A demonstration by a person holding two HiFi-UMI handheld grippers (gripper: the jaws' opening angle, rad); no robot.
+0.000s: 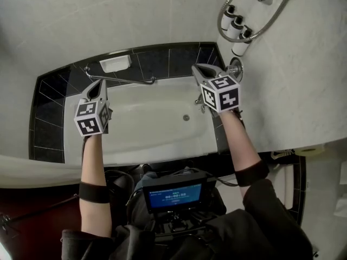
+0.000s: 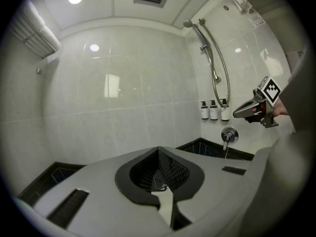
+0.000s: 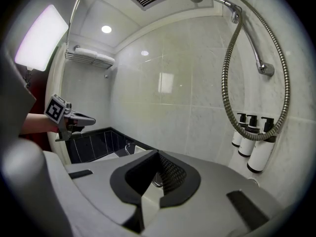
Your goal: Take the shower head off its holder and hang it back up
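The left gripper (image 1: 99, 86) is held over the left part of the white oval bathtub (image 1: 157, 124). Its jaws are pressed together with nothing between them, which the left gripper view confirms. The right gripper (image 1: 198, 70) is at the tub's far right end, just beside the round chrome tap valve (image 1: 236, 68) on the right wall. Its jaws are also pressed together and hold nothing.

The small chrome shower head (image 2: 188, 23) is high on the right wall, at the top of the slanted chrome rail (image 2: 207, 48) and well apart from both grippers. It appears to sit in its holder, though the fitting is too small to make out. The ribbed metal hose (image 3: 225, 83) hangs from it in a long loop. The bottom of the loop passes in front of three white pump bottles with black tops (image 1: 237, 28) mounted side by side on that wall.

A chrome grab bar (image 1: 119, 80) runs along the tub's far edge. A white rectangular soap dish (image 1: 115, 63) sits behind it on the black tiled ledge (image 1: 51, 99).
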